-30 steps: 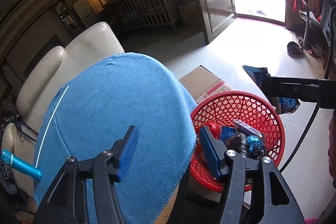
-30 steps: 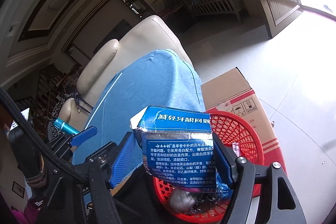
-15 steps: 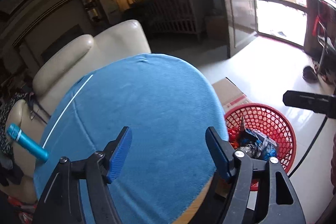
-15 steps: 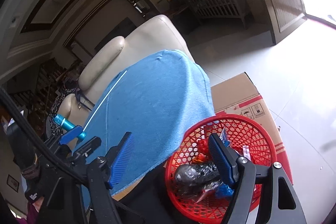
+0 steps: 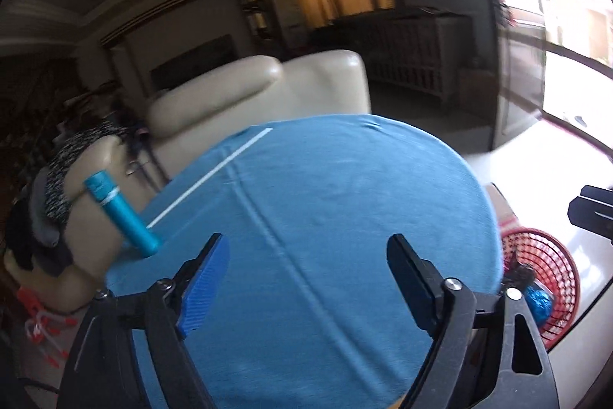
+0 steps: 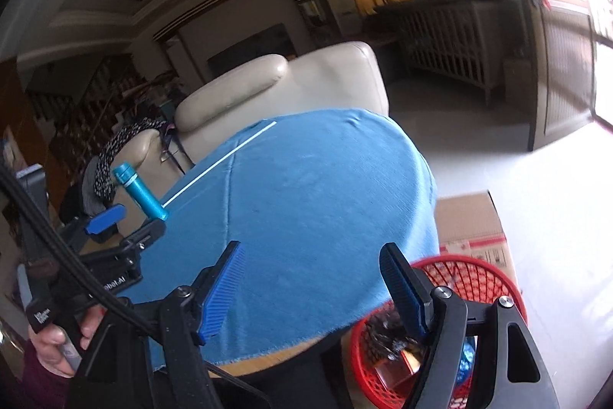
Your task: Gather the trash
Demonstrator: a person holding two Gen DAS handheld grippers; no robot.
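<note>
Right wrist view: right gripper (image 6: 310,288) and left gripper (image 5: 304,284), both apart, empty, over bench (image 6: 306,202). Risk: teal tube (image 6: 141,192) at edge mistaken for trash; basket (image 6: 498,278) knocked.

Both grippers are black angular frames with silver screws and ribbed blue pads (image 5: 203,290) on the fingers. Black cables (image 6: 46,229) trail past a bare hand (image 6: 57,351) in a maroon sleeve.
</note>
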